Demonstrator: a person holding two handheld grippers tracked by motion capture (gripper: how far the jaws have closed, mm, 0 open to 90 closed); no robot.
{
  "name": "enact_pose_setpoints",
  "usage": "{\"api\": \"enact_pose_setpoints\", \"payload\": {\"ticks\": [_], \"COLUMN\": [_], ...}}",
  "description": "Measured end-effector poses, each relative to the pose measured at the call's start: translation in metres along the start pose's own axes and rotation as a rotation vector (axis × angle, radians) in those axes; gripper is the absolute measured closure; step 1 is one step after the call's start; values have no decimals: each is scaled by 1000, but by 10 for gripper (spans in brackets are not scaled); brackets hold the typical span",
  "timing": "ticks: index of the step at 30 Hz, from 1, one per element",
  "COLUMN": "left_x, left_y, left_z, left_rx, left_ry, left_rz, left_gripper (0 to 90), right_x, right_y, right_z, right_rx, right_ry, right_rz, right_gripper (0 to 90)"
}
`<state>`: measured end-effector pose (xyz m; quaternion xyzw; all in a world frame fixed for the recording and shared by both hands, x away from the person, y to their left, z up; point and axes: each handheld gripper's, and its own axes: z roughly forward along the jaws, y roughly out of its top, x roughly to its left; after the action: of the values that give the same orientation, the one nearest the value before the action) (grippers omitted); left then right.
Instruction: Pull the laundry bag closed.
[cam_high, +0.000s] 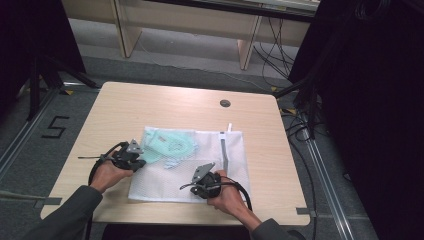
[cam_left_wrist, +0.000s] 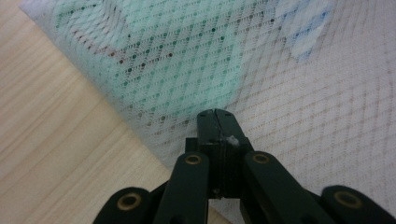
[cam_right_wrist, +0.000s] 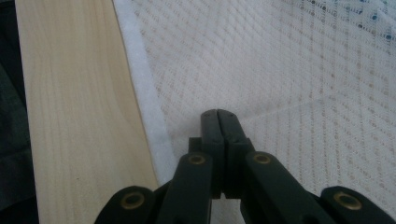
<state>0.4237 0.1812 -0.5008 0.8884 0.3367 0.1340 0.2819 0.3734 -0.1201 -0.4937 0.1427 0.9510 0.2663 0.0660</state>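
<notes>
My left gripper (cam_high: 134, 156) and right gripper (cam_high: 204, 179), jaws together and holding nothing, rest on the mesh bag (cam_high: 240, 155) at the frame's centre, probably pinning it flat; a green garment (cam_high: 172, 142) lies inside, upper left.

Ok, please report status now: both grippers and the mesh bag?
Left gripper shut, at mesh bag left edge. Right gripper shut, over bag's near edge. Green garment inside bag. Nothing in the way.

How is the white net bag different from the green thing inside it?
The white mesh bag is bigger and lies spread flat; the green cloth is smaller, crumpled and tucked in the bag's far left corner. The bag is see-through netting; the cloth is solid mint green. Both look soft and rest on the table.
</notes>
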Motion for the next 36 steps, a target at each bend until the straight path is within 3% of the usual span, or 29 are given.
{"api": "enact_pose_setpoints", "payload": {"ticks": [1, 2, 5, 6, 9, 12, 16, 18, 20, 22, 23, 24, 25, 27, 28, 32, 36], "left_x": [0, -1, 1, 1, 1, 1, 1, 1, 0, -2, -5, -8, -12, -18, -22, -37, -47], "left_y": [-1, -2, -6, -8, -8, -7, -9, -9, -8, -7, -6, -4, -2, 5, 7, 13, 16], "left_z": [0, 1, -3, -4, -5, -5, -3, -3, -4, -4, -6, -7, -10, -15, -16, -17, -16], "left_rx": [1, -32, -11, -14, -4, 9, -34, -33, -33, -31, -37, -46, -62, -96, -113, -138, -137], "left_ry": [1, 24, 8, 5, 0, 3, 29, 33, 39, 31, 25, 30, 34, 34, 30, -4, -16], "left_rz": [4, -4, 13, -9, -8, 11, -3, -1, -14, -29, -26, -24, -20, -10, -12, -6, 14], "left_gripper": [895, 896, 895, 896, 895, 895, 885, 868, 823, 738, 712, 682, 659, 624, 590, 510, 476], "right_x": [0, 1, 3, 4, 4, 4, -1, -3, -5, -12, -16, -17, -24, -32, -33, -33, -31], "right_y": [0, 1, 2, 2, 4, 4, 1, -1, -5, -11, -15, -20, -25, -35, -40, -56, -70], "right_z": [0, 1, 2, 3, 3, 3, -2, -10, -20, -31, -36, -41, -45, -53, -56, -66, -71], "right_rx": [-1, -1, -11, -7, -2, -4, -6, -19, -46, -57, -60, -65, -71, -70, -70, -77, -72], "right_ry": [-3, -3, 3, 3, 6, 7, 40, 36, 34, 17, 17, 5, -10, -37, -42, -58, -35], "right_rz": [-1, -1, 6, 4, -11, -9, -10, -6, 17, -4, 9, 61, 37, 53, 85, 103, 120], "right_gripper": [900, 900, 900, 900, 900, 900, 891, 883, 869, 839, 821, 807, 785, 733, 714, 645, 617]}}
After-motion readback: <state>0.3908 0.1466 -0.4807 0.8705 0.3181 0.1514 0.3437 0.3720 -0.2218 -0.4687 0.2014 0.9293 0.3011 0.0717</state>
